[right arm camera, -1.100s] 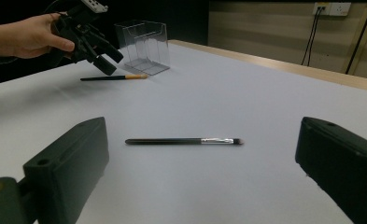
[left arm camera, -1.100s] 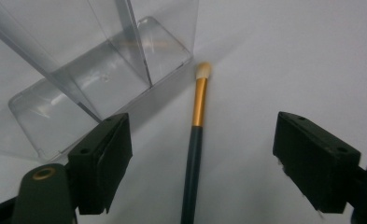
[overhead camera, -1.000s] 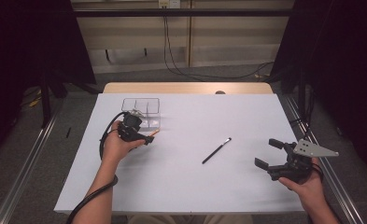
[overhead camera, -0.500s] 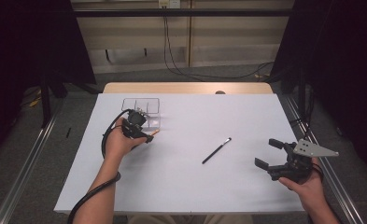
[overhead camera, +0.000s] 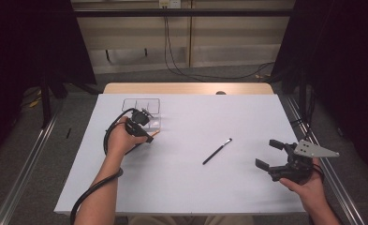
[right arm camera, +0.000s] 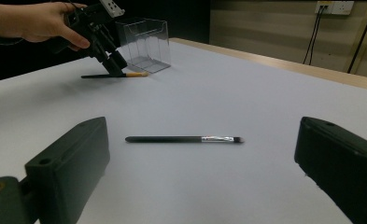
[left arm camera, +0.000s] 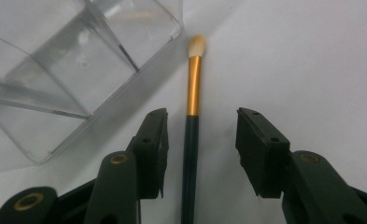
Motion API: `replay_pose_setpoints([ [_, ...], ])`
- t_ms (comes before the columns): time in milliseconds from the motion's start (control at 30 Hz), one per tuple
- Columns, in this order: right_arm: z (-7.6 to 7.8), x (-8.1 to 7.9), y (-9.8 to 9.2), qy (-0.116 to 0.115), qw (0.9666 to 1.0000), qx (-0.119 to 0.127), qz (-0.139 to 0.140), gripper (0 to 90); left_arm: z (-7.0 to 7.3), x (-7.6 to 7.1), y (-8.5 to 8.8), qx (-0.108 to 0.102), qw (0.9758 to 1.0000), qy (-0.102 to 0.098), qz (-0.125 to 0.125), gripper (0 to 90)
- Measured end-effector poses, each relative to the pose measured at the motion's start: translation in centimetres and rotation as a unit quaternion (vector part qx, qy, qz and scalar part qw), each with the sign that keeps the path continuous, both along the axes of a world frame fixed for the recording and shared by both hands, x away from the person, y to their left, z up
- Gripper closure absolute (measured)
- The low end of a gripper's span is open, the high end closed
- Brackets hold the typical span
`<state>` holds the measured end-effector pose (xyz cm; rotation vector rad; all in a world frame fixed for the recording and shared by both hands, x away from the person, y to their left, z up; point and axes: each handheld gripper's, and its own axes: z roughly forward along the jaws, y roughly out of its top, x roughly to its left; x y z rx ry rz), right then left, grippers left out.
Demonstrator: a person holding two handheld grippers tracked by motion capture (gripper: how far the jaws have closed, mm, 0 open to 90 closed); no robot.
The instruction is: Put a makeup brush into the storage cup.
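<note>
The left hand-held gripper [left arm camera: 200, 140] straddles a makeup brush [left arm camera: 190, 140] lying flat on the white surface [left arm camera: 312, 60]. Its jaws have just been closing but do not yet press the dark handle. The gold ferrule and pale bristle tip extend beyond the jaws, ending just beside the corner of a clear plastic compartment organizer [left arm camera: 69, 60].

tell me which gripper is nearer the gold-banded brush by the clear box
Left. The left gripper straddles the gold-banded brush, jaws just closing, pads not yet pressing. The right gripper hangs open far across the table.
</note>
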<state>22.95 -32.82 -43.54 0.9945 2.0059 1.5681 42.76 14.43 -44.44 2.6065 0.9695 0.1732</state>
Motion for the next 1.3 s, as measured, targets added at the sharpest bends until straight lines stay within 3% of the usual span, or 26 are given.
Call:
replay_pose_setpoints([
  [100, 0.0, 0.0, 0.0, 0.0, 1.0, 0.0, 0.0, 2.9, -0.1, 0.3, 0.0, 0.003, 0.9999, 0.012, 0.007, 58.7],
  [133, 0.0, 0.0, 0.0, 0.0, 1.0, 0.0, 0.0, 2.9, -0.1, 0.5, -0.1, 0.002, 0.9997, 0.024, 0.003, 63.8],
  [400, -0.1, 0.0, -0.1, 0.001, 1.0, 0.0, 0.001, 3.0, -0.5, 0.9, -0.4, 0.013, 0.9989, 0.045, 0.004, 75.3],
  [633, -0.1, 0.0, -0.1, 0.001, 1.0, 0.0, 0.001, 3.0, -0.3, 1.3, -1.2, 0.048, 0.9965, 0.064, -0.026, 81.8],
  [700, -0.1, 0.0, -0.2, 0.001, 1.0, -0.003, 0.001, 3.2, -0.3, 1.3, -1.5, 0.063, 0.9952, 0.064, -0.039, 83.3],
  [1067, -0.1, 0.0, 0.0, 0.0, 1.0, -0.006, 0.003, 3.2, -0.4, 1.6, -2.0, 0.079, 0.9931, 0.074, -0.045, 83.1],
  [1300, -0.1, 0.0, -0.1, 0.0, 1.0, -0.005, 0.003, 3.2, -0.4, 1.6, -1.7, 0.07, 0.9939, 0.073, -0.044, 84.1],
])
